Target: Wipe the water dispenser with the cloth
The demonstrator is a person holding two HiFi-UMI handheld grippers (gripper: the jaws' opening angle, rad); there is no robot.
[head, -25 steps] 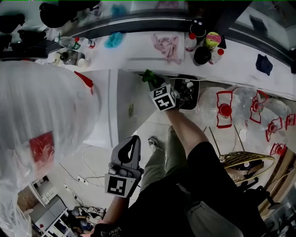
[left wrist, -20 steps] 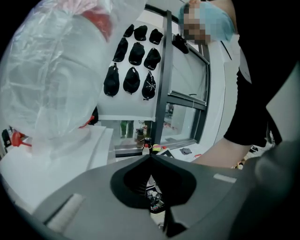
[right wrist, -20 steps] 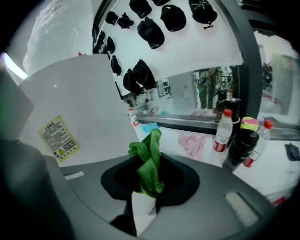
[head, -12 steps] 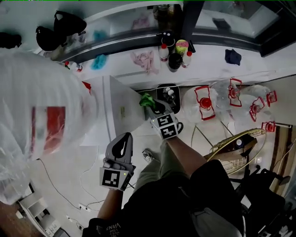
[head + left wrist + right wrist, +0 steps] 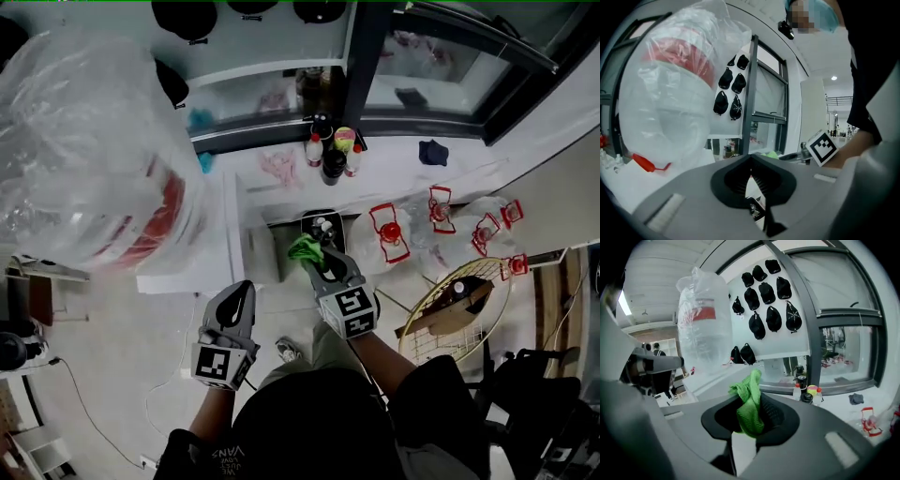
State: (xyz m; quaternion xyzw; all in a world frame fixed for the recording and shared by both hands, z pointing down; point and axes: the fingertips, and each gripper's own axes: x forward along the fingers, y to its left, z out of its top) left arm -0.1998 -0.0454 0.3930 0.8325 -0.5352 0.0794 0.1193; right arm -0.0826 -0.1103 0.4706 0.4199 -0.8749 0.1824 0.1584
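Head view, water dispenser (image 5: 246,234): white body seen from above, with a big plastic-wrapped water bottle (image 5: 89,159) seated on top.
Head view, right gripper (image 5: 317,261): held out ahead of the person on a bare, nearly straight forearm, at the dispenser's right side; its marker cube faced up.
Head view, cloth (image 5: 303,248): green, bunched at the right gripper's tip, just beside the dispenser's right edge; whether it touched the body could not be told.
Head view, left gripper (image 5: 238,298): lower than the dispenser's front, on a bent arm drawn nearer the body, its tip aimed toward the dispenser and apart from it.
Head view, surroundings: small bottles (image 5: 333,155) on the window sill beyond the dispenser; clear jugs (image 5: 389,230) with red handles on the floor to its right.
Left gripper view, left gripper (image 5: 752,159): jaws together at the tips, nothing between them.
Left gripper view, dispenser: the wrapped bottle (image 5: 675,93) rose at the left; the right gripper's marker cube (image 5: 821,146) showed to the right of it.
Right gripper view, right gripper (image 5: 752,397): jaws clamped on the cloth (image 5: 749,413), which stuck up past the tips in a green fold.
Right gripper view, dispenser: the wrapped bottle (image 5: 704,329) stood ahead and left of the cloth; black caps (image 5: 764,301) hung on the wall to its right.
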